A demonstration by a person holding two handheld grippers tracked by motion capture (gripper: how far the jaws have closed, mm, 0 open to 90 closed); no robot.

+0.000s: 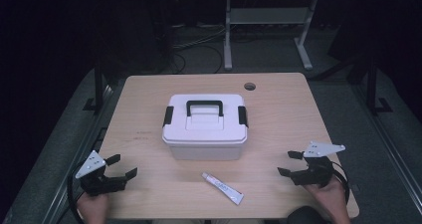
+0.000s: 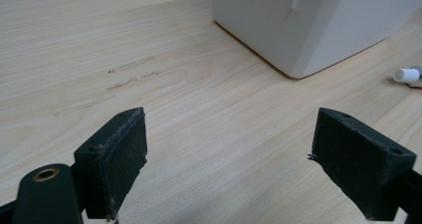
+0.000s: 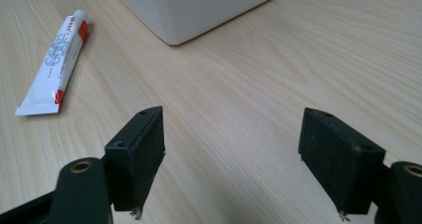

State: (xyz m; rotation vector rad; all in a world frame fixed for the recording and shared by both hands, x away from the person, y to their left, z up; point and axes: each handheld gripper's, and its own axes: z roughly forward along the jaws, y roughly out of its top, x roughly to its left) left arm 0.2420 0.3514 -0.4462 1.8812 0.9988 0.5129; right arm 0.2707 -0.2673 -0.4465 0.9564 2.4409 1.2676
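Left gripper (image 1: pixel 121 167): you are holding it low over the table's near left corner, jaws spread wide and gripping nothing.
Right gripper (image 1: pixel 289 163): you are keeping it near the right edge, jaws spread wide too, nothing between them, pointing inward.
Tube (image 1: pixel 222 188): it is lying flat on the table (image 1: pixel 298 114) between your two grippers, just in front of the box, its cap towards the box.
Storage box (image 1: pixel 204 127): white, black handle and side latches, lid on, sitting mid-table.
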